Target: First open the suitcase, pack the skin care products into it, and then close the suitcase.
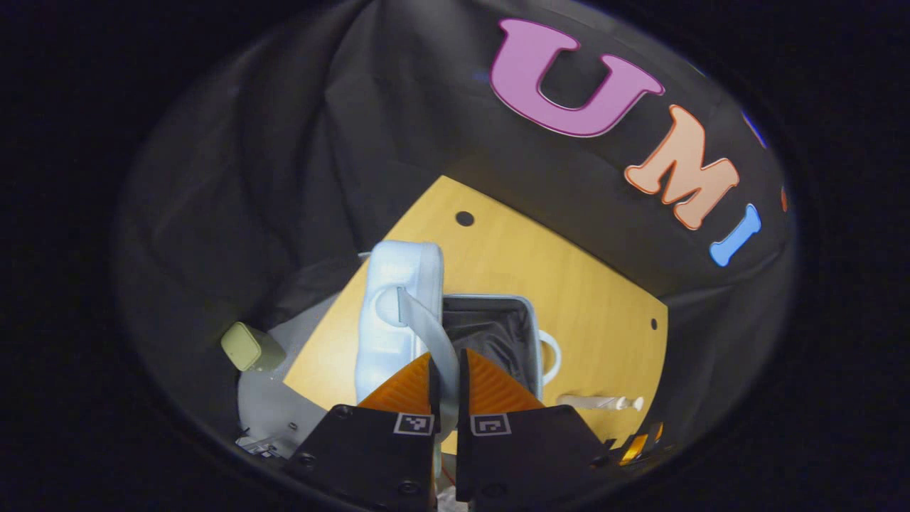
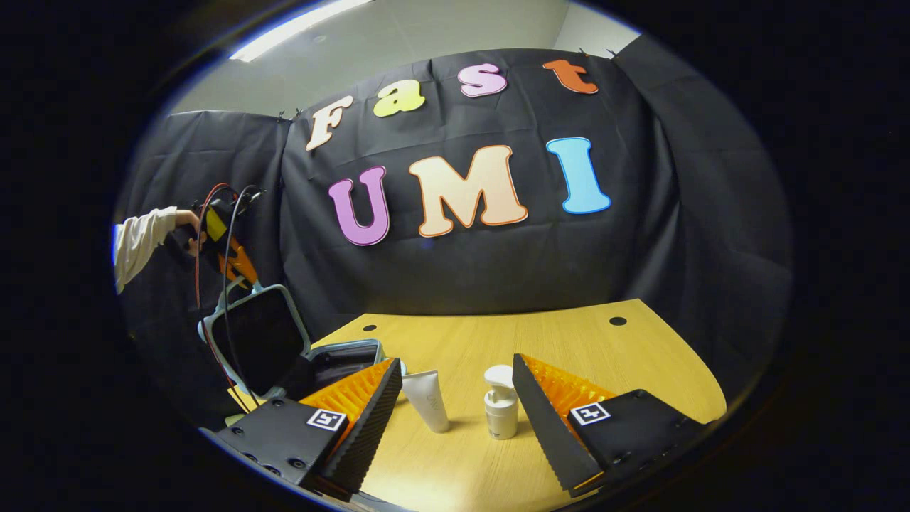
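**Between the left fingers: a strap holding the lid up**

Straight ahead of the left gripper [image 1: 446, 377], its fingers are pinched narrow on the grey strap [image 1: 426, 327] of the suitcase lid [image 1: 394, 313], probably to keep the suitcase [image 1: 530, 334] open for packing. Beyond the fingertips lies the dark lined interior, apparently without products, though the fingers cover its near part.

The right gripper [image 2: 455, 398] hovers spread wide and holding nothing, with the tube [image 2: 428, 400] and pump bottle [image 2: 501, 409] standing between its fingers on the table [image 2: 569, 334], likely lined up for a pick. Off to its left, a sleeve [image 2: 142, 238] and the raised lid appear; the grip there is too small to judge.
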